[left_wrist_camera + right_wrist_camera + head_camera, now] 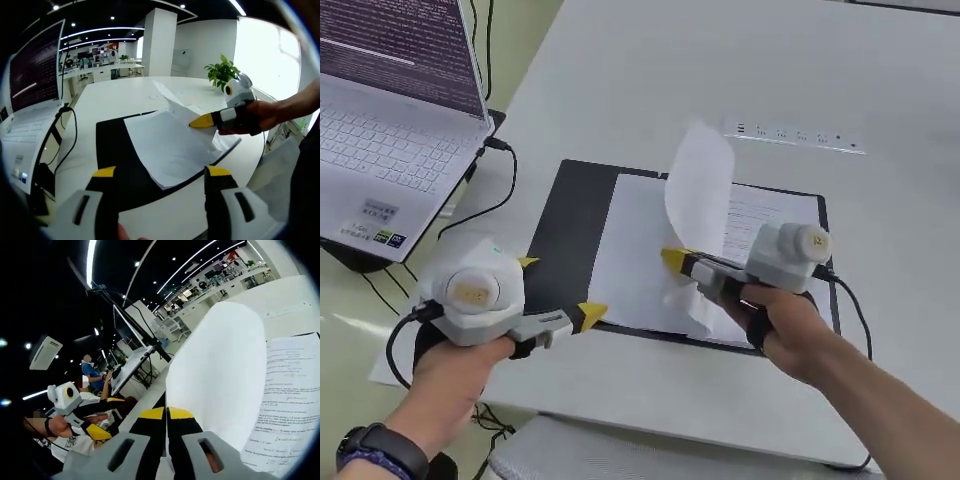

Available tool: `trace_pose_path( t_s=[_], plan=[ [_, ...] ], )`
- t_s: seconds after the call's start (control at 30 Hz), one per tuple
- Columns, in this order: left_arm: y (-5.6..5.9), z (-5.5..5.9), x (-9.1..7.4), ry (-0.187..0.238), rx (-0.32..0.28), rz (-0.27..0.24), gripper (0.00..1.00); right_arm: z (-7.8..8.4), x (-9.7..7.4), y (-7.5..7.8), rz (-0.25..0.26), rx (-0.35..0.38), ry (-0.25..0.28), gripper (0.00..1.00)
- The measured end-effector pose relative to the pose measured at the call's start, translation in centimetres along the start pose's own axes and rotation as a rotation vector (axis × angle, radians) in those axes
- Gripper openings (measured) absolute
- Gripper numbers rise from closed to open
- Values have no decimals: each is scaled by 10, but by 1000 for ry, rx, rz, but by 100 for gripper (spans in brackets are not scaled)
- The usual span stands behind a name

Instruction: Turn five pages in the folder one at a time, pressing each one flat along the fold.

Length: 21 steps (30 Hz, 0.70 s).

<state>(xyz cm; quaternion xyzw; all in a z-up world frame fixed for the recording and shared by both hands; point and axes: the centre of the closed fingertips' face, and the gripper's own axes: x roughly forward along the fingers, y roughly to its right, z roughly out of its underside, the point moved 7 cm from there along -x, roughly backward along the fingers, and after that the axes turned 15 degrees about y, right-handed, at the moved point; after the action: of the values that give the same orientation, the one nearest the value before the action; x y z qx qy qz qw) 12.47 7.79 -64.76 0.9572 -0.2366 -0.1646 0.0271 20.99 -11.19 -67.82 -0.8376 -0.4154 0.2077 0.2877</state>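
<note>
The white table [620, 60] carried a white laptop [390, 150] at 10 o'clock from the work; its screen showed dense lines of text and its palm rest bore stickers, all too small to read. The black folder [570, 230] lay open and flat at the table's centre. A white sheet [700, 185] stood curled upright over the fold, its visible face blank. At 3 o'clock of the sheet lay a printed page [770, 215] with paragraphs too fine to read. A labelled socket strip [795, 135] sat at 1 o'clock of the folder; its markings were illegible.

The right gripper [676, 260], yellow-tipped, had its jaws pressed together on the sheet's lower edge. The left gripper [558, 288] was at 8 o'clock of the folder, jaws spread apart and holding nothing.
</note>
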Motion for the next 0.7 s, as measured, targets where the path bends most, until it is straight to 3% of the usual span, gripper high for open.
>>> trace_pose_path(
  t_s=[0.7],
  plan=[
    [2,10,-7,7,-75,-51,68,46,46,6,22,128,-84,0]
  ],
)
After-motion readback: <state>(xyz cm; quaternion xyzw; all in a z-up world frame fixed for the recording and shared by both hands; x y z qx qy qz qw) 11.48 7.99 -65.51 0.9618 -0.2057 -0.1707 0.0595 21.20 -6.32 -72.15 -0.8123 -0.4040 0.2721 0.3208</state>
